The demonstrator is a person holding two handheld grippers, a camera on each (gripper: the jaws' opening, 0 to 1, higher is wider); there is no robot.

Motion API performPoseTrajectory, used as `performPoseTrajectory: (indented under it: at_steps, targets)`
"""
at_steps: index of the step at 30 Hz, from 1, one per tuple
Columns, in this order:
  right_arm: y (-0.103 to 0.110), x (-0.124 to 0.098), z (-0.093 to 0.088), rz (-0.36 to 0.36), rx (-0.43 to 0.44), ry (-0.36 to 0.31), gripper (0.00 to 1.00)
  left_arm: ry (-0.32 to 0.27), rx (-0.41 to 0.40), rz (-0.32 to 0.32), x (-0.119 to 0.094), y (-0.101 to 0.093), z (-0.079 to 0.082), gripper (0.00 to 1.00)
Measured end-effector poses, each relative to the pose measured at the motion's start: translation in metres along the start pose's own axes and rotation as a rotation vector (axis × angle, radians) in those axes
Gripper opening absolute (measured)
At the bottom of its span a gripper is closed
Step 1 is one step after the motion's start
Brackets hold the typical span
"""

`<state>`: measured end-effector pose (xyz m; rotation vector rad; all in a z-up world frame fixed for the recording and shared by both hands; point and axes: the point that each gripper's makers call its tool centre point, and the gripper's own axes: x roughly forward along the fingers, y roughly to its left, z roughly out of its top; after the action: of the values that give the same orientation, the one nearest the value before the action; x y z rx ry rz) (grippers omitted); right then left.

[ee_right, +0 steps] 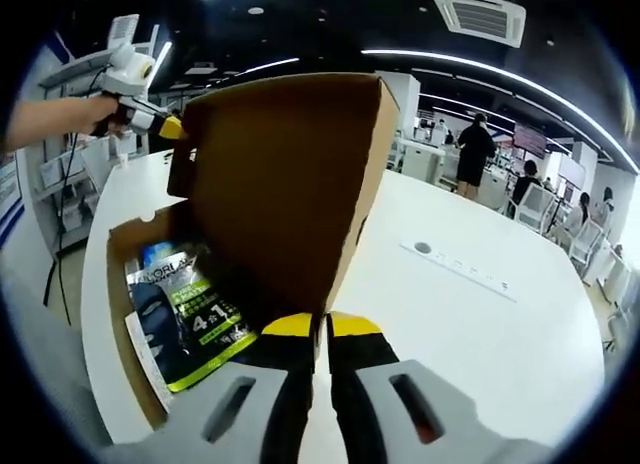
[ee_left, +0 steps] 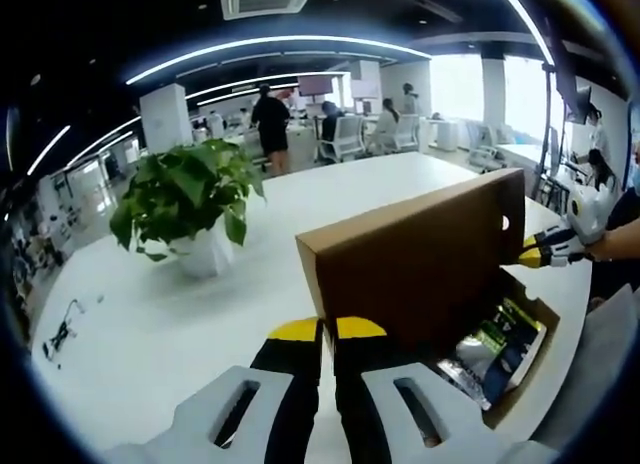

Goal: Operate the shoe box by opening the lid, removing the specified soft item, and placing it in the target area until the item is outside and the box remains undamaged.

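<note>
Left gripper view: one shoe box [ee_left: 420,274], one packet [ee_left: 500,349], one plant [ee_left: 190,199].

A big white table [ee_left: 400,189] is carrying everything here, its pale top stretching away toward the far office. Sitting directly on it is a cardboard shoe box [ee_left: 420,264] with its lid standing upright, and well apart from the box a leafy green plant in a white pot [ee_left: 195,209] is resting on the surface. A small dark tangle of cable [ee_left: 62,334] is lying near the table's edge, and in the right gripper view a flat socket strip [ee_right: 460,267] is lying flush on the tabletop.
</note>
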<state>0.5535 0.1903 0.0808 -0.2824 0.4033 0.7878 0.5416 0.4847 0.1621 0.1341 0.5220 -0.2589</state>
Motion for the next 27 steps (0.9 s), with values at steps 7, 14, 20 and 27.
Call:
performPoseTrajectory:
  at_steps: [7, 14, 20, 27]
  targets:
    - [-0.003, 0.001, 0.001, -0.007, 0.005, -0.006, 0.00, 0.000, 0.003, 0.004, 0.009, 0.003, 0.002, 0.00]
    - [-0.005, 0.001, 0.002, 0.008, 0.013, -0.010, 0.00, 0.002, -0.012, 0.014, 0.018, 0.006, 0.004, 0.01]
    - [-0.004, 0.002, 0.003, 0.009, -0.006, -0.009, 0.00, 0.000, -0.020, 0.011, 0.022, 0.007, 0.003, 0.02]
    - [-0.004, 0.002, 0.003, 0.012, -0.037, -0.002, 0.00, 0.016, -0.023, -0.001, 0.024, 0.004, -0.002, 0.04]
